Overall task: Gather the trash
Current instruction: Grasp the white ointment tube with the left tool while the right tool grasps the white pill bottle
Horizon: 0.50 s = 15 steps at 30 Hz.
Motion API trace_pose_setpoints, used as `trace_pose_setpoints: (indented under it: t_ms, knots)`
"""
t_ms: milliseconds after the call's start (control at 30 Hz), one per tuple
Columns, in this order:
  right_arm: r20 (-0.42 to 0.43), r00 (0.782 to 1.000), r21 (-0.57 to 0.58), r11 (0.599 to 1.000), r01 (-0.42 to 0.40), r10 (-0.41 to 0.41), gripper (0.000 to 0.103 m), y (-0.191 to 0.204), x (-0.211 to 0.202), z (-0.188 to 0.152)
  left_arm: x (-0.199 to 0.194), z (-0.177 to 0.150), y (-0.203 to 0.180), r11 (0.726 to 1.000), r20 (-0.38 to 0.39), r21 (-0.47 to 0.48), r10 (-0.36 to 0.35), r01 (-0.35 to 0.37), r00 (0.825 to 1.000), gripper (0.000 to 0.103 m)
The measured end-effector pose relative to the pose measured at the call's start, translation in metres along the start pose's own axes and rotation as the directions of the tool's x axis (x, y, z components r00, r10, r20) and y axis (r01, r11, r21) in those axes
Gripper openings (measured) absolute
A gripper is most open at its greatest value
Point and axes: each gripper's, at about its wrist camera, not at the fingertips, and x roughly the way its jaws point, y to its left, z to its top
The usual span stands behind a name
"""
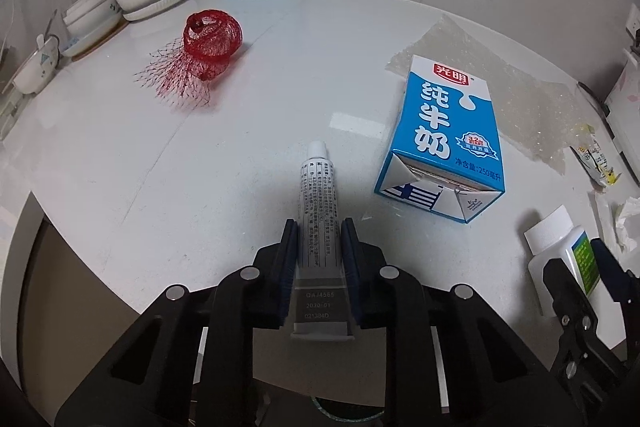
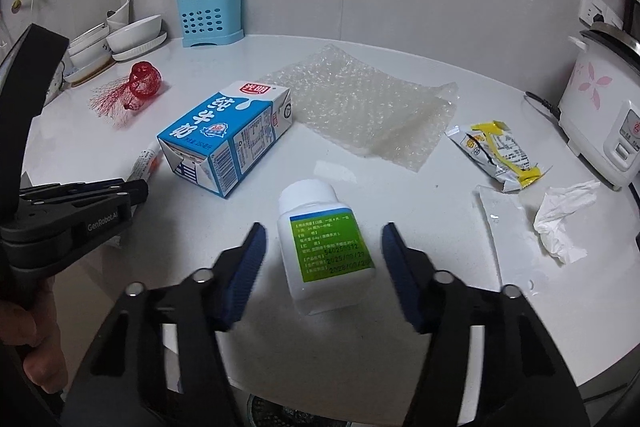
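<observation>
Trash is spread over a white bench [image 2: 360, 347], with one piece clamped in the left claw and another framed by the right.

A sheet of bubble wrap [image 2: 360, 107] is laid flat toward the back, and a blue milk carton [image 2: 228, 139] is lying on its side just beside it. A red mesh net [image 2: 136, 87] is seen well apart near stacked dishes [image 2: 124, 39], while a torn snack wrapper [image 2: 496, 151] and a crumpled tissue [image 2: 560, 219] are placed near a rice cooker [image 2: 600, 107]. A white pill bottle [image 2: 324, 247] is lying between the spread fingers of the right claw [image 2: 322, 255], untouched by either. A small grey tube [image 1: 318, 223] is gripped near its crimped end by the clenched left claw [image 1: 319, 239], cap pointing away.
</observation>
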Motion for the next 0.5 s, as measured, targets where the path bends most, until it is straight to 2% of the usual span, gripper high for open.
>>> trace_pose_setpoints:
  t_ms: [133,500]
  knots:
    - [-0.003,1.000,0.031,0.999,-0.008,0.008,0.041,-0.002,0.001,0.001,-0.004,-0.002,0.002,1.000,0.013,0.001,-0.002,0.002,1.000,0.022]
    - [0.057,0.998,0.066,0.998,-0.005,0.001,0.040,-0.006,-0.016,0.000,-0.034,-0.009,0.003,0.999,0.080,0.023,-0.025,0.023,0.996,0.022]
